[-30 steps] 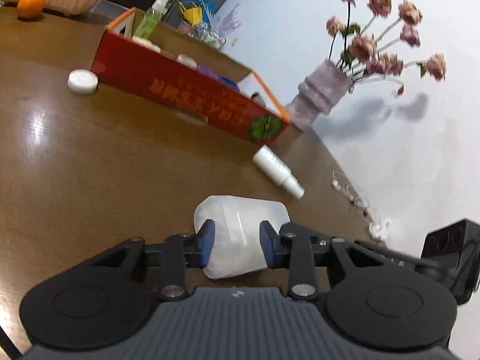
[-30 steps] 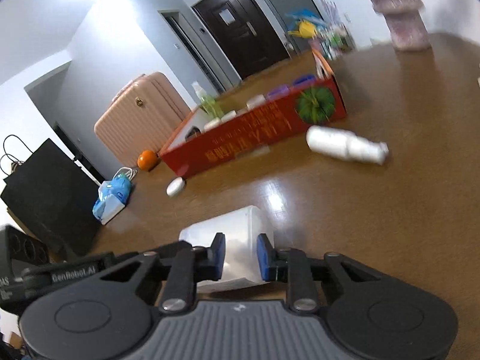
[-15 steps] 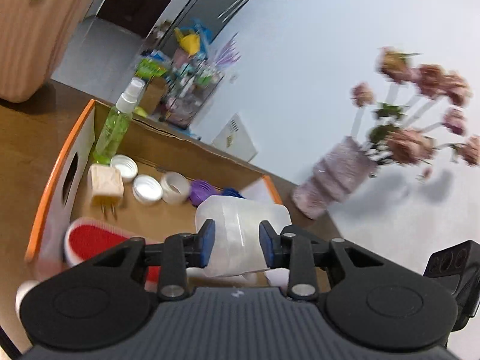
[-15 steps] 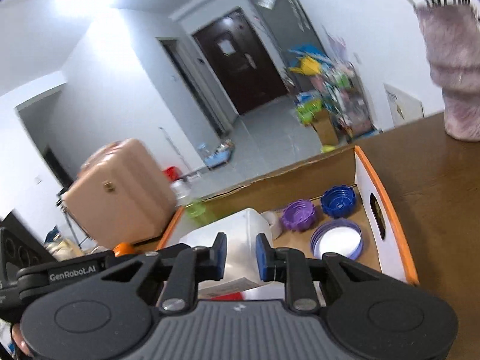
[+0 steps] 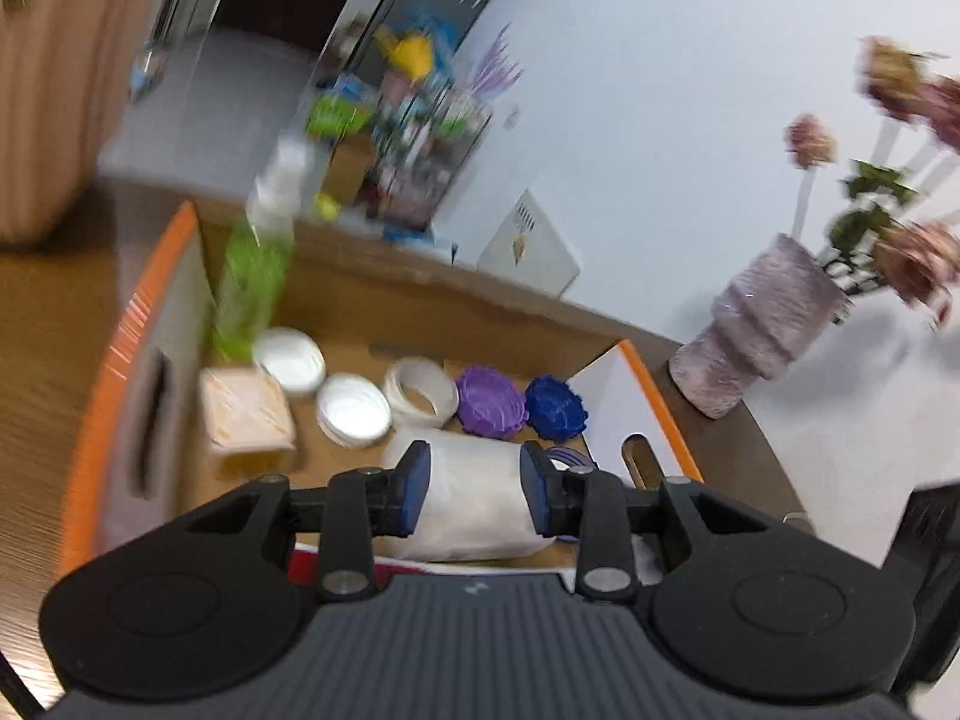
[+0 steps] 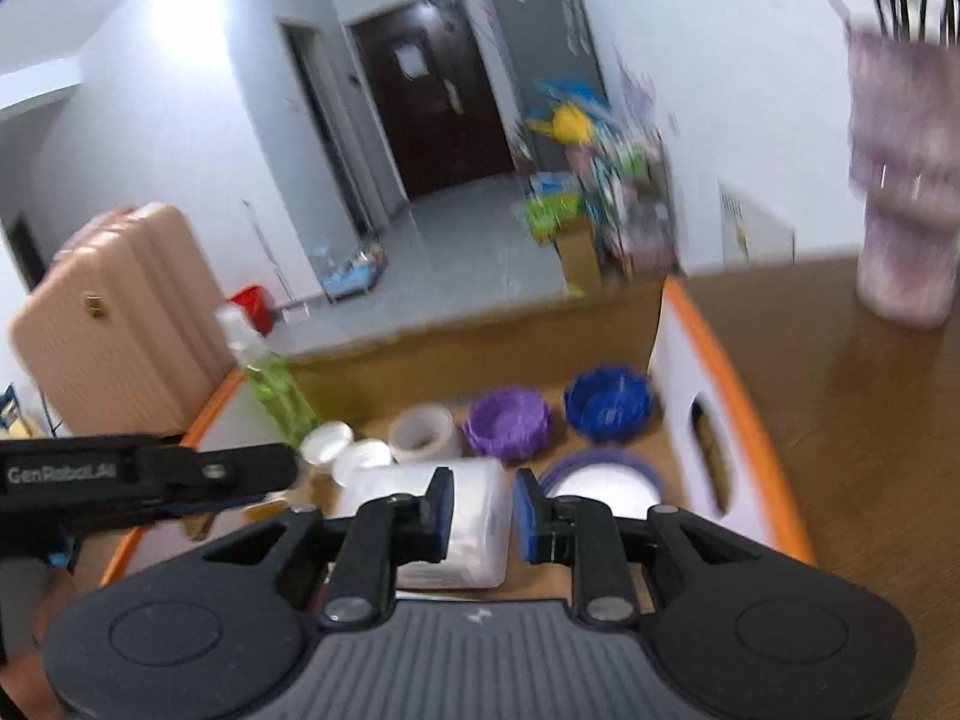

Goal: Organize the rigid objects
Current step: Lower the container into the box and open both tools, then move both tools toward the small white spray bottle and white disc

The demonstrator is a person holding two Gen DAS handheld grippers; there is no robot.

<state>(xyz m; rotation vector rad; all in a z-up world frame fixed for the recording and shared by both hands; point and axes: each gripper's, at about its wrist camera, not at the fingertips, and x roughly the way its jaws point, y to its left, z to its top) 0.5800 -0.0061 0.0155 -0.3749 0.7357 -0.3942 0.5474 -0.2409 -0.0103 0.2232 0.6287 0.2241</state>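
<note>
A translucent white plastic jug (image 5: 471, 498) lies on its side between both grippers, low inside the orange-rimmed cardboard box (image 5: 660, 408). My left gripper (image 5: 474, 495) is shut on one end of the jug. My right gripper (image 6: 480, 516) is shut on the other end of the jug (image 6: 456, 525). The left gripper's body (image 6: 150, 480) shows at the left of the right wrist view. The box (image 6: 720, 384) holds a green spray bottle (image 5: 255, 282), white lids (image 5: 354, 408), a tape roll (image 5: 420, 390), a purple lid (image 5: 489, 402) and a blue lid (image 5: 555, 408).
A beige plug block (image 5: 246, 420) lies in the box's left part. A larger purple-rimmed lid (image 6: 600, 483) lies by the box's right wall. A pink vase with dried flowers (image 5: 762, 336) stands on the brown table (image 6: 870, 450) right of the box. A pink suitcase (image 6: 114, 312) stands beyond.
Both grippers carried the jug up from the table, over the box's red front wall and down into the box. Their grip on it has not changed.
</note>
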